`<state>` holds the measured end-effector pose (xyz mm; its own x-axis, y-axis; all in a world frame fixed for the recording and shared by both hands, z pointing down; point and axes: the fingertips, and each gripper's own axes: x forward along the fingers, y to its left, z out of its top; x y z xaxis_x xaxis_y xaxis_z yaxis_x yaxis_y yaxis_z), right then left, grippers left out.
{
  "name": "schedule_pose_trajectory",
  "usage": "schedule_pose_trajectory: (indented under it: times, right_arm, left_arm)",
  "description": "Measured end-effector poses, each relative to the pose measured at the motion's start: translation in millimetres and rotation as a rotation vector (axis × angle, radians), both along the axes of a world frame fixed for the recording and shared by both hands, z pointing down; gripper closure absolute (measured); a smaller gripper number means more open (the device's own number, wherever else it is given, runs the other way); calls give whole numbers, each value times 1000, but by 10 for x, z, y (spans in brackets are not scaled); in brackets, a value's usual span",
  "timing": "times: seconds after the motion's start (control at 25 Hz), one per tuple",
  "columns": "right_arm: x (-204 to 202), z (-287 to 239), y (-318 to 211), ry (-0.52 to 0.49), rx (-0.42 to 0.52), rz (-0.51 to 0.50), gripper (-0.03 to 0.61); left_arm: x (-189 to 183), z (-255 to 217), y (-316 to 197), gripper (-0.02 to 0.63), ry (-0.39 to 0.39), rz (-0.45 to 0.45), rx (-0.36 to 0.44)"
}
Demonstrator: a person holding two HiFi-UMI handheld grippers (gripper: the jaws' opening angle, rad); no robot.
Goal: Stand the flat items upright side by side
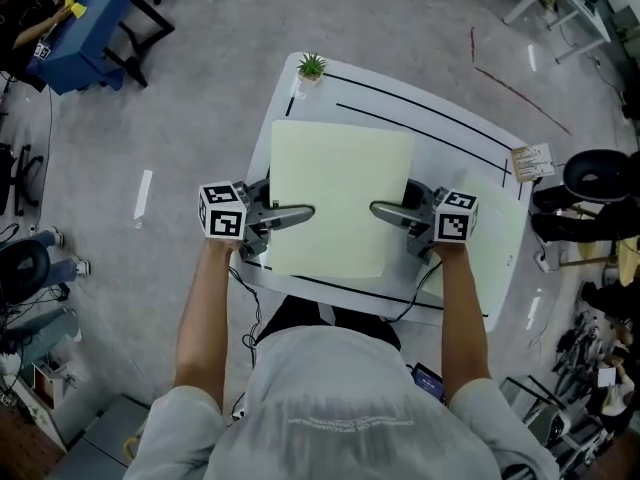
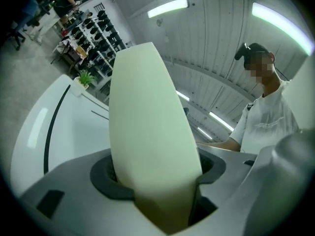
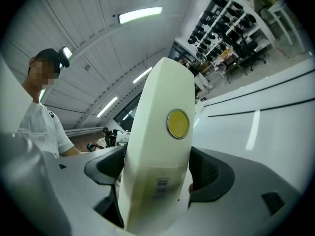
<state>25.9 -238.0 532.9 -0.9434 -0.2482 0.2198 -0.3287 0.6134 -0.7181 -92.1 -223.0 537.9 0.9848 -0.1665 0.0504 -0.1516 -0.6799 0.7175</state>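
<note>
A large pale cream flat box hangs level above the white table, held at both short sides. My left gripper grips its left edge and my right gripper its right edge, the two pointing at each other. In the left gripper view the box fills the gap between the jaws of the left gripper. In the right gripper view the box's thick edge, with a round yellow sticker and a barcode, sits between the pads of the right gripper.
A small potted plant stands at the table's far left corner, and a paper tag lies at its right edge. Black lines run across the tabletop. Office chairs stand to the right; a blue bench is far left.
</note>
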Motion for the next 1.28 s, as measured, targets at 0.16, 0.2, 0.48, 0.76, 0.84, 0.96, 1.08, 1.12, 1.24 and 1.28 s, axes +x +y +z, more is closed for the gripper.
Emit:
schedule_pose_trajectory:
  times: [0.16, 0.2, 0.48, 0.76, 0.84, 0.96, 1.08, 1.12, 1.24, 1.28]
  right_arm:
    - [241, -245, -3, 42, 76, 98, 172]
    - [322, -299, 14, 50, 95, 127, 172]
    - [813, -632, 81, 120, 208, 283, 173]
    - [1381, -883, 306, 163, 301, 305, 173]
    - [1509, -917, 400, 171, 309, 293, 173]
    - [1695, -942, 531, 190, 319, 274, 173]
    - [1956, -932, 619, 206, 319, 281, 173]
    - [2049, -925, 633, 205, 312, 292, 173]
    - [2248, -904, 650, 204, 293, 328, 173]
    - [2290, -901, 654, 215, 295, 336, 173]
  left_arm:
    - [-82, -266, -71, 304, -5, -58, 82]
    - [-99, -317, -83, 308, -6, -82, 104]
    - [38, -566, -258, 316, -75, -273, 253]
    - [482, -870, -186, 314, -279, -540, 449]
    - [582, -902, -96, 307, -330, -592, 483]
    - [684, -941, 39, 304, -405, -679, 538]
    - [796, -892, 138, 304, -507, -786, 577]
    - [834, -844, 166, 304, -548, -814, 587]
    - [935, -656, 293, 314, -655, -842, 612]
    - [960, -611, 338, 318, -668, -849, 606]
